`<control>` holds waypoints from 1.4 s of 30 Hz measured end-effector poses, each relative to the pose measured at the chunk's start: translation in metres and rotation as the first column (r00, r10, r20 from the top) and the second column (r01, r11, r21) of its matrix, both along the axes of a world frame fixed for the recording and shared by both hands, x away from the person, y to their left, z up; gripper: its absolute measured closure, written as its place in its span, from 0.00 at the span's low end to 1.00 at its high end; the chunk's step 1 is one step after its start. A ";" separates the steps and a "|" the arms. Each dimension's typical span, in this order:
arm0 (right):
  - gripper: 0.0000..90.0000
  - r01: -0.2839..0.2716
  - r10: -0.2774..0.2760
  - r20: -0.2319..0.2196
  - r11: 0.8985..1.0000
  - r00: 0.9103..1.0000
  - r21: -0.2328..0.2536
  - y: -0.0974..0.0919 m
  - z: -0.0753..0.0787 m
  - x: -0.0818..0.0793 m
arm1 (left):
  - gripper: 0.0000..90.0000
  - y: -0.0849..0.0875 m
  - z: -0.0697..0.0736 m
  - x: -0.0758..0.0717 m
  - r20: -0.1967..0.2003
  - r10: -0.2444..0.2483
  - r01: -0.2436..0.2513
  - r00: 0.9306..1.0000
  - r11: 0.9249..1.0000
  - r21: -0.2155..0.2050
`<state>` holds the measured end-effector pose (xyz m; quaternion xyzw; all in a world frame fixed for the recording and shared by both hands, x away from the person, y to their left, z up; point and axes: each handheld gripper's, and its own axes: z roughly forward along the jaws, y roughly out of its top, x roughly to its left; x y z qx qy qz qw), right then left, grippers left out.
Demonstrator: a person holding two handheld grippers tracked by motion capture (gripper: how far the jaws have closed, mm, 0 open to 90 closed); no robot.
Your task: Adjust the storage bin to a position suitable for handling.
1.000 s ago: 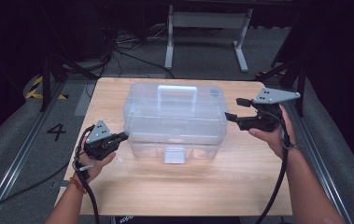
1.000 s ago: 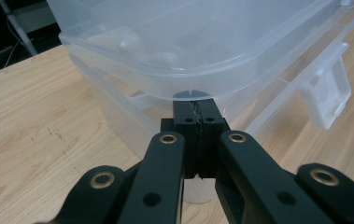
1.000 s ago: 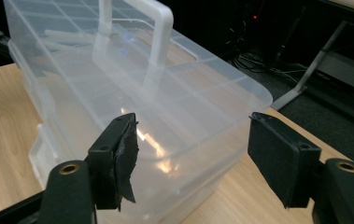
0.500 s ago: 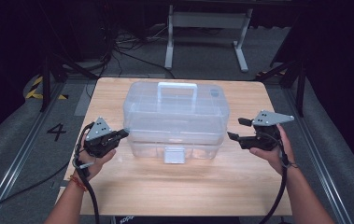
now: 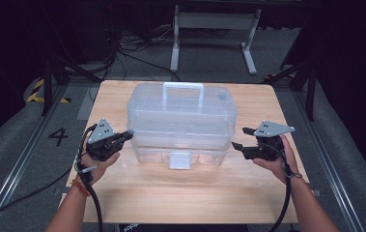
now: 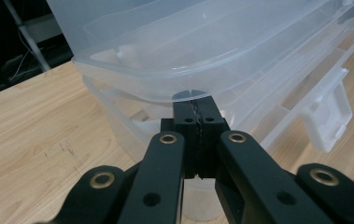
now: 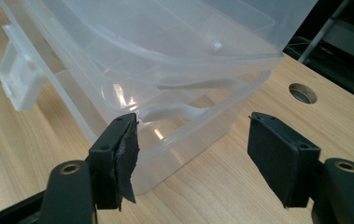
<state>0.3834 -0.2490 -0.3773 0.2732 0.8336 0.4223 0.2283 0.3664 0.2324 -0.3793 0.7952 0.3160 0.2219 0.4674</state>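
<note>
A clear plastic storage box (image 5: 180, 121) with a handle (image 5: 184, 89) on its lid and a front latch (image 5: 179, 160) sits mid-table. My left gripper (image 5: 128, 134) is shut, and its tips touch the underside of the lid's rim at the box's left end. In the left gripper view the shut jaws (image 6: 199, 100) press just beneath the lid rim (image 6: 165, 88), which stands slightly above the base. My right gripper (image 5: 238, 138) is open, just off the box's right end. In the right gripper view its jaws (image 7: 193, 128) straddle the corner of the box (image 7: 174, 130) without touching it.
The box stands on a wooden table (image 5: 180, 193) with bare wood in front and at both sides. A round hole (image 7: 302, 93) is in the tabletop near the right gripper. Beyond the table stand a metal frame (image 5: 214, 29) and floor cables.
My right gripper has dropped and come nearer, from lid height beside the box to low by its right end. The left gripper has stayed at the lid's left rim.
</note>
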 end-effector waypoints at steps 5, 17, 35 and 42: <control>0.38 0.030 -0.030 0.002 1.000 1.000 -0.008 0.004 -0.003 0.003 | 1.00 0.000 0.001 0.000 -0.004 0.001 -0.001 1.000 1.000 -0.001; 0.43 0.086 -0.088 0.032 0.995 0.996 0.049 0.010 -0.001 0.016 | 1.00 -0.001 0.003 0.001 -0.012 0.003 -0.002 1.000 1.000 0.019; 0.44 0.099 -0.113 0.115 0.988 0.987 0.119 0.008 0.007 0.016 | 0.99 0.011 0.006 -0.008 -0.015 0.024 -0.023 1.000 0.999 0.032; 0.47 0.108 -0.130 0.148 0.983 0.980 0.148 0.009 0.012 0.017 | 0.91 0.011 -0.002 -0.012 -0.028 0.033 -0.032 0.999 0.998 0.048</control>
